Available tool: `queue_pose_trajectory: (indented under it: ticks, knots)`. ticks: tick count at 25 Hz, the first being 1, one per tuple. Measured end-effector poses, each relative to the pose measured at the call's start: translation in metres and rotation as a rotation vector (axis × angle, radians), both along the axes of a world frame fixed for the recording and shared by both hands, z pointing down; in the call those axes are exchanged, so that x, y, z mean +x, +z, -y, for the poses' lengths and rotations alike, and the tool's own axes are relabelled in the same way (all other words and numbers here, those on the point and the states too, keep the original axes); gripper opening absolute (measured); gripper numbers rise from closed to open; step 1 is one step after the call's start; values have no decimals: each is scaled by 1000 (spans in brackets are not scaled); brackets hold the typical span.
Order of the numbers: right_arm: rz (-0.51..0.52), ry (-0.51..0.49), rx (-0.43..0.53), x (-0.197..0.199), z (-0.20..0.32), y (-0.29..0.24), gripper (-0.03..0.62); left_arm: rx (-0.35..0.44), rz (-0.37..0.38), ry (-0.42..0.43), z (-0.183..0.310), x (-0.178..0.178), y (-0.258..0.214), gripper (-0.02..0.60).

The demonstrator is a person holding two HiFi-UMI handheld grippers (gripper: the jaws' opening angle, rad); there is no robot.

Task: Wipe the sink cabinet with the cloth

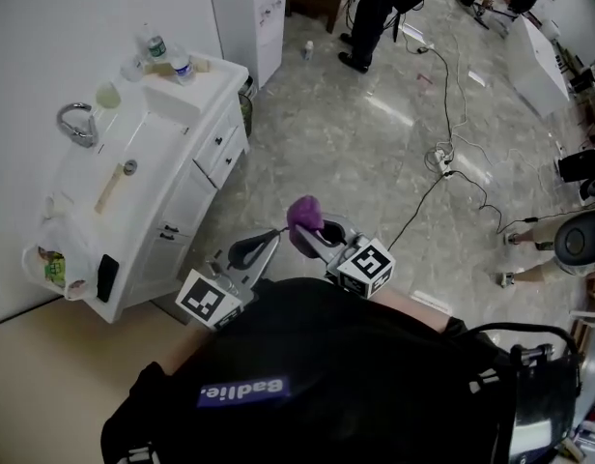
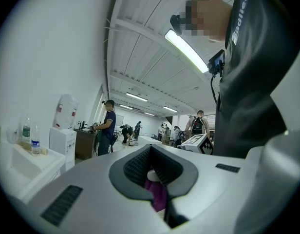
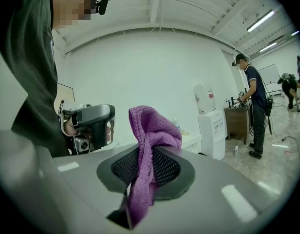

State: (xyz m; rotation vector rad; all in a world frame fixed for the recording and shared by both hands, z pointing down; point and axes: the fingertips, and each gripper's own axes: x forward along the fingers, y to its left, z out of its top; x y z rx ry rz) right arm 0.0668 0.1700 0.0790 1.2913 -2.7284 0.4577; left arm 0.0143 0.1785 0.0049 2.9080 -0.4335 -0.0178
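The white sink cabinet (image 1: 186, 196) stands against the wall at the left, its basin (image 1: 148, 129) on top; it also shows in the left gripper view (image 2: 28, 165). Both grippers are held close to my body, away from the cabinet. My right gripper (image 1: 312, 232) (image 3: 150, 165) is shut on a purple cloth (image 1: 303, 213) (image 3: 153, 126), which bunches above the jaws and hangs down through them. My left gripper (image 1: 253, 250) (image 2: 152, 172) sits just left of it, jaws together with nothing held; a bit of the purple cloth (image 2: 159, 195) shows past its slit.
A faucet (image 1: 78, 124), cup (image 1: 108, 96) and bottles (image 1: 181, 64) sit on the cabinet top. A plastic bag (image 1: 54, 259) hangs at its near end. A water dispenser (image 1: 249, 13) stands beyond. Cables (image 1: 450, 153) cross the floor, and people (image 1: 375, 8) stand farther off.
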Motion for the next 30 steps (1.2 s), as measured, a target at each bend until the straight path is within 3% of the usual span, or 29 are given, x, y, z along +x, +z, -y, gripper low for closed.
queue_pose_trajectory:
  ticks: [6, 12, 20, 30]
  knots:
    - [-14, 50, 8, -36, 60, -3, 57, 43, -11, 25, 58, -41, -2, 0]
    - [-18, 37, -3, -47, 94, 7, 57, 33, -8, -6, 91, -53, 3, 0]
    - [10, -15, -36, -30, 146, 36, 57, 3, 30, -95, 132, -36, 26, 0]
    - [23, -53, -59, 15, 237, 110, 57, -21, 49, -207, 203, 10, 89, 0]
